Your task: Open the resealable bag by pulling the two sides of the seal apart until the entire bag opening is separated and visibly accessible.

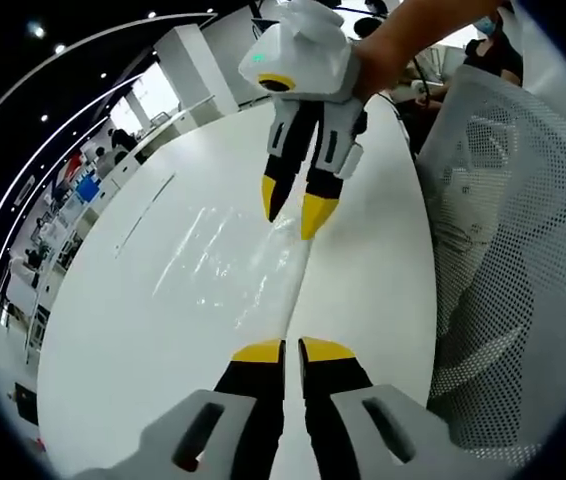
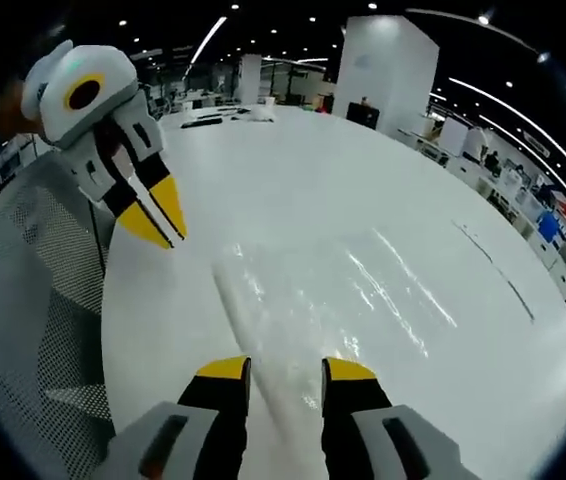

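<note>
A clear resealable bag lies flat on the white table. Its long raised edge runs from my left gripper toward my right gripper. The left jaws stand almost together with nothing clearly pinched, and in the right gripper view the left gripper hangs shut just beyond the bag's far corner. My right gripper is open, its jaws straddling the bag's edge without closing on it. The bag spreads out to its right.
A white mesh chair stands against the table's edge beside both grippers; the chair is also at the left of the right gripper view. A person's arm holds the right gripper. The table stretches far beyond the bag.
</note>
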Action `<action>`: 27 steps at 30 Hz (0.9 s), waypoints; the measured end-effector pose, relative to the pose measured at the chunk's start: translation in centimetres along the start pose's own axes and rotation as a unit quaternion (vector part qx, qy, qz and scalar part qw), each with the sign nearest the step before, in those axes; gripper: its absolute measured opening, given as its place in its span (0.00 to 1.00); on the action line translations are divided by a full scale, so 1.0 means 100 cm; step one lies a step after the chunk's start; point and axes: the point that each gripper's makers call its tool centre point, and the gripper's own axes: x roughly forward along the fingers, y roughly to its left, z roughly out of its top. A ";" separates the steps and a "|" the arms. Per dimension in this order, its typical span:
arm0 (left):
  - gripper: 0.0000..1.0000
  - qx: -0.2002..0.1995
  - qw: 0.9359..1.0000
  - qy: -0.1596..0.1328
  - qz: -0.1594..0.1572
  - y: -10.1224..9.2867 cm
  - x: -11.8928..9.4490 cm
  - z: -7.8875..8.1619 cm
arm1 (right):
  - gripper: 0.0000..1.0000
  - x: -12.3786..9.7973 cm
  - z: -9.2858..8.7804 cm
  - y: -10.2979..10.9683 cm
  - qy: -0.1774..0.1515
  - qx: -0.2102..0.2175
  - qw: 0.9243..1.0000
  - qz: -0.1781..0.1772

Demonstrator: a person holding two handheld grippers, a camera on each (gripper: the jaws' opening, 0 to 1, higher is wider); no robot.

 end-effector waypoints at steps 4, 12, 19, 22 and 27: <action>0.04 -0.003 1.000 0.002 0.002 0.000 -0.001 -0.002 | 0.34 -0.006 0.000 0.001 -0.011 0.010 1.000 0.003; 0.09 -0.023 1.000 0.008 0.003 0.000 -0.001 -0.008 | 0.46 -0.020 -0.002 0.006 -0.030 0.061 0.998 0.003; 0.28 -0.054 0.999 0.005 0.005 -0.002 -0.003 -0.017 | 0.60 -0.033 0.004 0.010 -0.065 0.085 0.994 -0.016; 0.36 -0.065 0.998 0.012 0.006 -0.003 -0.002 -0.024 | 0.64 -0.036 0.006 0.012 -0.077 0.097 0.992 -0.017; 0.52 -0.102 0.995 0.004 0.022 0.000 -0.006 -0.026 | 0.74 -0.040 0.004 0.011 -0.091 0.125 0.988 -0.026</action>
